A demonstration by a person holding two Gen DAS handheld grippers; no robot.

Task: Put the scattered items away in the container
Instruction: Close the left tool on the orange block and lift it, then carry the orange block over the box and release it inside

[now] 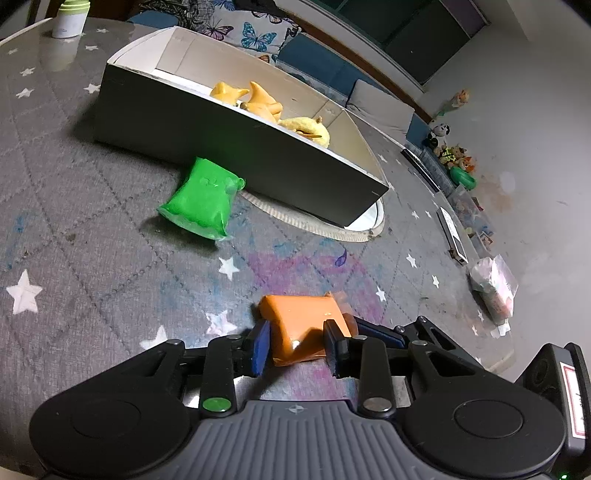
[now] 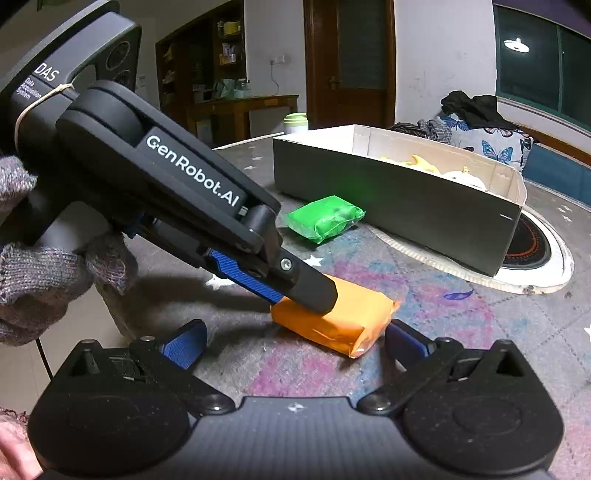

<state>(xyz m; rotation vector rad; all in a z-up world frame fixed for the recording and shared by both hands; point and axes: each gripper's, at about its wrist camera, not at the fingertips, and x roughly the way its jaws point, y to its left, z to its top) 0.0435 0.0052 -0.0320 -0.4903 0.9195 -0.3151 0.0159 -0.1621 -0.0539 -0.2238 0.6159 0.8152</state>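
Orange packet (image 1: pixel 303 325) lies on the table (image 1: pixel 92 240) between the jaws of the left gripper (image 1: pixel 295 347), which press its 2 sides. Right gripper (image 2: pixel 295 338) waits beside it, jaws wide and empty. Green packet (image 1: pixel 201 197) lies against the box (image 1: pixel 221 147) ahead.

A grey star-patterned tablecloth (image 1: pixel 74 229) covers the table. On it, a round cooktop (image 2: pixel 532 243) with a pale ring shows at the near right corner of the cloth. A white jar with a green lid (image 1: pixel 72 18) stands at the cloth's far left edge. Beyond the cloth lie butterfly-print cushions (image 1: pixel 255 35). Off its right edge, plush toys (image 1: pixel 456 155) sit on the floor, and a clear plastic bag (image 1: pixel 495 291) lies nearer.
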